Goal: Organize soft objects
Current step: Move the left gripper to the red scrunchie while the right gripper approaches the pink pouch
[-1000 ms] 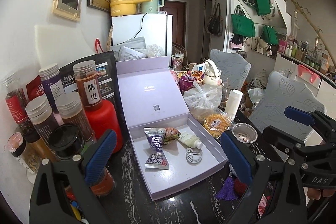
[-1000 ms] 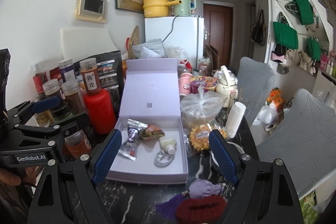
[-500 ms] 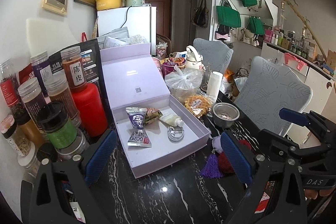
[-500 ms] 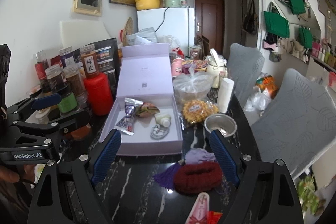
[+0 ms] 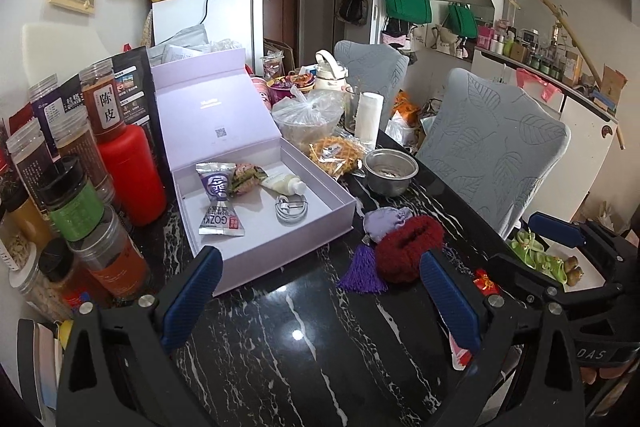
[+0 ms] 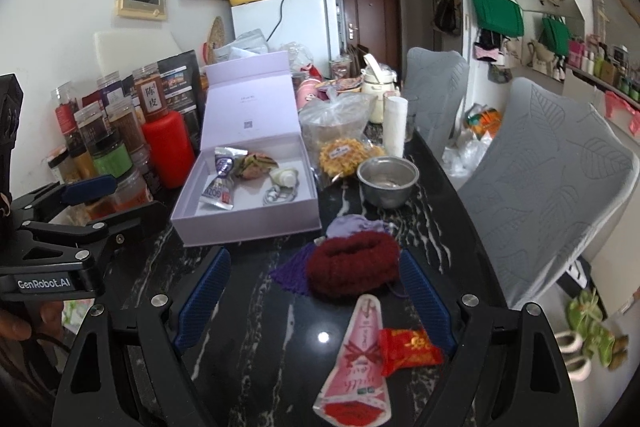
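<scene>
An open lilac box (image 5: 304, 223) (image 6: 248, 223) lies on the black marble table. It holds a purple snack packet (image 5: 220, 187), a pink-green packet (image 5: 246, 177), a small white tube (image 5: 284, 183) and a coiled white cable (image 5: 291, 209). A dark red knitted scrunchie (image 5: 408, 247) (image 6: 352, 263), a lilac pouch (image 5: 384, 219) (image 6: 352, 225) and a purple tassel (image 5: 362, 273) lie right of the box. A pink sachet (image 6: 358, 351) and a red pouch (image 6: 408, 345) lie nearer. My left gripper (image 5: 320, 303) is open and empty. My right gripper (image 6: 316, 299) is open and empty, just short of the scrunchie.
Spice jars (image 5: 80, 203) and a red bottle (image 5: 132, 167) crowd the left edge. A metal bowl (image 5: 390, 171), a waffle packet (image 5: 336, 155), a bagged bowl (image 5: 308, 119) and a white cup (image 5: 368, 115) stand behind. Grey chairs (image 5: 496, 147) line the right side.
Both grippers have pulled back toward the near table edge. The scrunchie, pouch, pink sachet and red pouch have come into view. Both stay open.
</scene>
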Demonstrator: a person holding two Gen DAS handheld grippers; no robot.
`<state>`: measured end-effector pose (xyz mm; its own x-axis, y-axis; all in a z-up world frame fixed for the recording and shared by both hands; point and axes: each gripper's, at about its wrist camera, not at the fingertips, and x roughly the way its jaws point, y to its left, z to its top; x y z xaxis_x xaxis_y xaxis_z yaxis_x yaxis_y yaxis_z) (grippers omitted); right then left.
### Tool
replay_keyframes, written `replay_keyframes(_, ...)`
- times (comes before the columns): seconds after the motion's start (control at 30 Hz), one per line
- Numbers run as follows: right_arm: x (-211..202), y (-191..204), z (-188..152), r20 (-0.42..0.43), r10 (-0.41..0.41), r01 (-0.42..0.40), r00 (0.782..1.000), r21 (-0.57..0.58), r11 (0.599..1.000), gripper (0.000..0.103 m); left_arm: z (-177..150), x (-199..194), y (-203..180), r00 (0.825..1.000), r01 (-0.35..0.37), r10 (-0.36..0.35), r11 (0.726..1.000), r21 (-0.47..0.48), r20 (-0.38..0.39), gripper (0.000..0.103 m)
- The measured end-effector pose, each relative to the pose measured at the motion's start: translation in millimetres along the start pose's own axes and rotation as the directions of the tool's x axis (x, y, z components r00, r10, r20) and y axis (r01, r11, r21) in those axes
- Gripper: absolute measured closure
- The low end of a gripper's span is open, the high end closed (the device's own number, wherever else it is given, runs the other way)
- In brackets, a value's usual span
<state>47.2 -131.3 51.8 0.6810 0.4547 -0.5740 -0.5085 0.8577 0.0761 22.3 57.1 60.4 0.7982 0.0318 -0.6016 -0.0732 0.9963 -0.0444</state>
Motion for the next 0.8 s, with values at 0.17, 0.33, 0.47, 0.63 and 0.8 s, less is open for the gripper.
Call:
replay_keyframes(0.17,-4.4,-7.7,-17.2,-0.018,-0.025,0.025,1.000,0.031,0.999,0.016,-9.4,4.1,-10.7,0.999,0.019,-0.018,1.000,0.020,-0.028,0.002)
replay_keyframes(0.33,-5.2,-16.1,-37.1,-0.038,-0.053,0.055,0.998,0.062,0.997,0.016,-18.7,13.5,-22.0,0.997,0.060,-0.057,0.997,0.056,-0.054,0.002)
replay_keyframes(0.47,-3.5,-17.6,-51.1,-0.051,-0.081,0.084,0.995,0.069,0.994,0.016,-27.6,25.3,-25.0,0.992,0.113,-0.109,0.992,0.048,-0.070,0.002)
replay_keyframes(0.63,1.7,-19.9,-66.8,-0.060,-0.114,0.119,0.992,0.085,0.989,0.016,-39.1,44.6,-25.0,0.978,0.173,-0.169,0.985,0.021,-0.123,0.002)
replay_keyframes(0.8,12.1,-28.5,-82.4,-0.092,-0.066,0.079,0.994,0.154,0.985,0.016,-44.9,62.3,-19.5,0.968,0.185,-0.182,0.983,0.000,-0.170,0.002)
